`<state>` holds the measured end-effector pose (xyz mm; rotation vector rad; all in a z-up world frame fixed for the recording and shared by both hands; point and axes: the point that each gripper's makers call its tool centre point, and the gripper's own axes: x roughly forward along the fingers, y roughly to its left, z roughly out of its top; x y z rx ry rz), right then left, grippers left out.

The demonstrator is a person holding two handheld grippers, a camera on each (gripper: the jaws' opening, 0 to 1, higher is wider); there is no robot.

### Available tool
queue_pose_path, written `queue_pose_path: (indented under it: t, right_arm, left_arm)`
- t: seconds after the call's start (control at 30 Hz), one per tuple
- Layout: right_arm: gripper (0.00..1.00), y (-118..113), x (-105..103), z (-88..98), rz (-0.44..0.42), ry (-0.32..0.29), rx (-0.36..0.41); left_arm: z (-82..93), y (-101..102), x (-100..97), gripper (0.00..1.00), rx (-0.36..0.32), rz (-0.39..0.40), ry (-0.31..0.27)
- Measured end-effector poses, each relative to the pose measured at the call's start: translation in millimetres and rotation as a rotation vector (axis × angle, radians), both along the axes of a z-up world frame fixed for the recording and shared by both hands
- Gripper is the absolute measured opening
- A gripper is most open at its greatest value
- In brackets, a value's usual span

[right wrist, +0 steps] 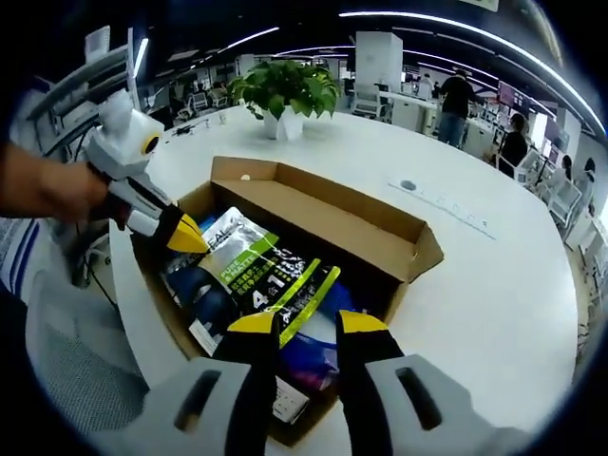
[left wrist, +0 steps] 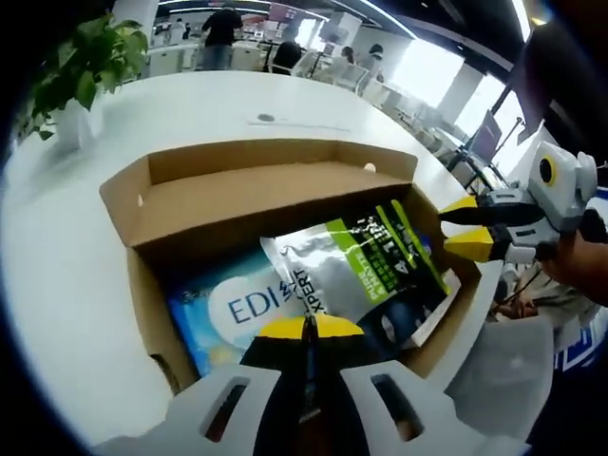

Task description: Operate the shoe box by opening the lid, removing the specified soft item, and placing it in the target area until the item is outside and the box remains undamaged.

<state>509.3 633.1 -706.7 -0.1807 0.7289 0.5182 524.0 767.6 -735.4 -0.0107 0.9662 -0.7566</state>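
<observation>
Cardboard shoe box (right wrist: 313, 223) sits open on the white table (right wrist: 494, 285), its lid folded back. Inside lies a silver-and-green soft pouch (left wrist: 356, 271) over a blue pack (left wrist: 228, 309). The left gripper (left wrist: 309, 328) hovers just above the box's near edge, jaws nearly together, gripping nothing. The right gripper (right wrist: 306, 323), jaws parted and empty, hangs over the opposite end of the pouch. Open tabletop surrounds the box; a potted plant (right wrist: 285, 95) stands well apart.

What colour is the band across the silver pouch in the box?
Bright green, with white lettering, on the silver pouch; it shows best in the left gripper view.
</observation>
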Motion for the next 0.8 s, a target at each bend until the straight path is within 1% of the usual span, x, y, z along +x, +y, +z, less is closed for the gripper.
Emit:
queue_pose_path:
  t: [0.1,0.13,0.17,0.23,0.3,0.47,0.53,0.57,0.6,0.63,0.67,0.7,0.73,0.8]
  right_arm:
    - [0.21,4,-1,-13.3,-0.003,0.061,0.018]
    - [0.19,7,-3,-16.2,-0.009,0.094,0.04]
    - [0.16,10,-2,-16.9,-0.018,0.107,0.068]
    - [0.17,7,1,-20.6,-0.037,0.118,0.063]
    - [0.16,8,5,-21.5,-0.055,0.119,0.081]
    - [0.15,8,8,-25.5,-0.068,0.14,0.1]
    - [0.12,10,10,-26.1,-0.071,0.147,0.125]
    - [0.12,11,10,-28.0,-0.097,0.17,0.158]
    - [0.12,13,11,-27.3,-0.131,0.192,0.216]
    - [0.1,14,10,-27.9,-0.144,0.211,0.24]
    - [0.11,13,12,-27.9,-0.165,0.214,0.261]
    - [0.1,12,12,-29.5,-0.174,0.225,0.267]
    - [0.09,11,12,-30.4,-0.163,0.219,0.255]
    - [0.09,11,12,-30.7,-0.167,0.221,0.261]
  left_arm:
    - [-0.8,2,-0.2,0.0,-0.004,0.006,0.004]
    - [-1.6,2,0.4,0.0,-0.006,0.01,0.007]
    - [-1.4,2,0.0,0.0,-0.007,0.011,0.007]
    - [-1.0,2,-1.1,0.0,-0.006,0.009,0.006]
    - [-2.4,2,-0.8,0.0,-0.005,0.009,0.008]
    - [-5.0,3,-0.1,0.0,-0.013,0.014,0.015]
    - [-5.7,3,0.1,0.0,-0.014,0.013,0.016]
    - [-5.7,3,0.3,0.0,-0.014,0.012,0.015]
    - [-5.8,3,0.4,0.0,-0.015,0.014,0.017]
    - [-5.9,3,0.7,0.0,-0.015,0.014,0.016]
    - [-6.7,4,1.1,0.0,-0.011,0.013,0.017]
    - [-6.9,4,1.3,0.0,-0.011,0.013,0.016]
    - [-6.5,4,1.8,0.0,-0.014,0.017,0.016]
    - [-6.1,4,2.3,0.0,-0.016,0.016,0.015]
